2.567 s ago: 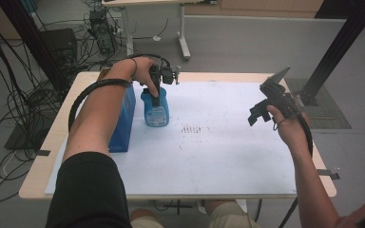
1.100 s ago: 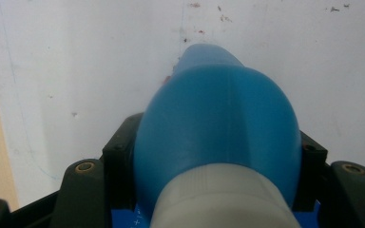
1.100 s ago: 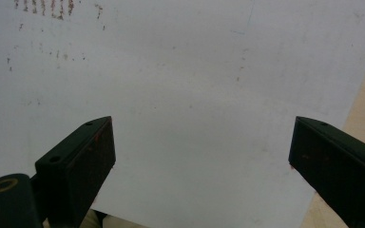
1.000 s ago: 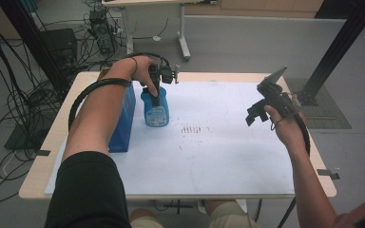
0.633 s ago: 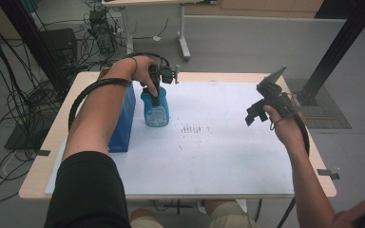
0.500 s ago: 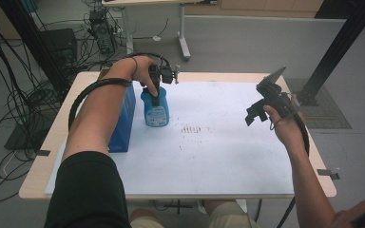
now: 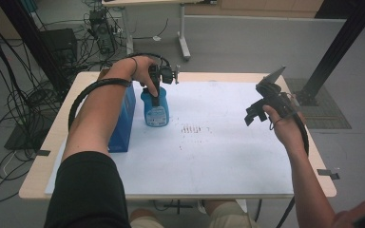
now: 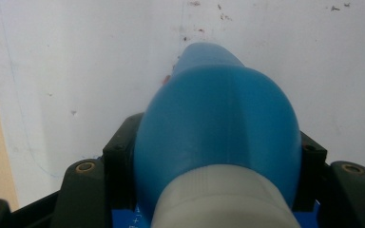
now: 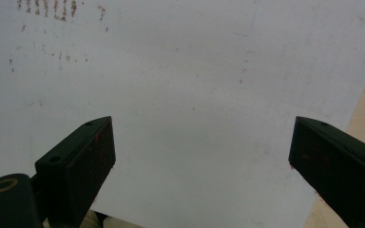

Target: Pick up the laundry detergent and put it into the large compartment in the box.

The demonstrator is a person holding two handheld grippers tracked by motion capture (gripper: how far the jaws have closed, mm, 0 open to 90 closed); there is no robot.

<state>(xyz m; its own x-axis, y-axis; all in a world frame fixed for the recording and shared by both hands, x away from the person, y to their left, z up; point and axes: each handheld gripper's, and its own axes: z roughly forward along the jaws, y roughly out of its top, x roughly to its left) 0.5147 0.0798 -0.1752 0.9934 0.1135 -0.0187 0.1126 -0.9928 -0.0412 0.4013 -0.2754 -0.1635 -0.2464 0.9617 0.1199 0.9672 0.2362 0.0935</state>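
- The blue bottle (image 7: 155, 110) stands upright on the white sheet (image 7: 209, 142) at the table's far left, just beside a blue box (image 7: 123, 121) on its left.
- The left gripper (image 7: 155, 97) comes down on it from above — its 2 jaws are clamped on the bottle's upper part, 1 on each side, just below the pale cap (image 8: 223, 199).
- In the left gripper view the bottle's body runs away from the camera, squeezed between the black pads (image 8: 119, 154).
- The right gripper (image 7: 256, 110) hangs over the sheet's right side, well apart from the bottle — jaws spread wide with nothing between them.
- Faint reddish marks (image 7: 191, 128) dot the sheet near the bottle.
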